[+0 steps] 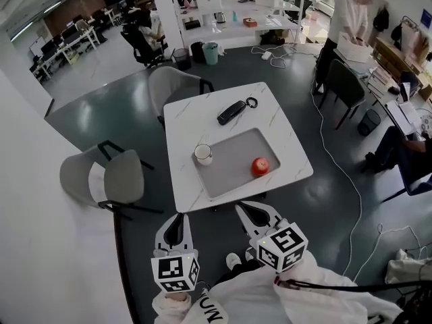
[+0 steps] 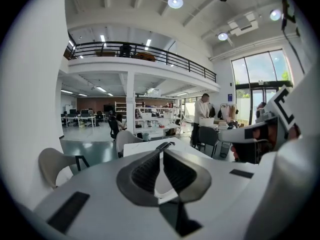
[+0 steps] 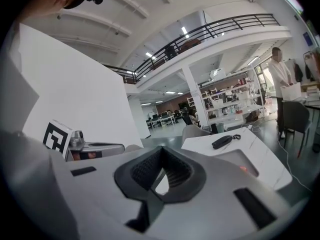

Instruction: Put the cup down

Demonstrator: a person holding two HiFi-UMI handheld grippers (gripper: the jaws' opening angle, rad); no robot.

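Cup point(image 1: 203, 154) sitting upright in left corner of gray tray point(image 1: 233, 174) on desk point(image 1: 189, 113); apple point(image 1: 260, 166) lying apart from it. Left gripper point(image 1: 179, 217) and right gripper point(image 1: 243, 212) hovering short of desk, fingers pressed together, gripping nothing.

Both handheld units look the same. The left gripper point(image 1: 178, 220) and right gripper point(image 1: 248, 213) have pale grey plastic shells, black ribbed pads point(image 2: 145, 171) lining the jaws, and a few black rectangular insets point(image 3: 254, 207) on top. Each one carries a white cube printed with black square markers, left cube point(image 1: 175, 272) and right cube point(image 1: 282, 247). The person's wearing white sleeves point(image 1: 250, 295) — one has black lettering point(image 1: 211, 309) near the cuff, and a thin black cable point(image 1: 337, 287) runs across the right one.
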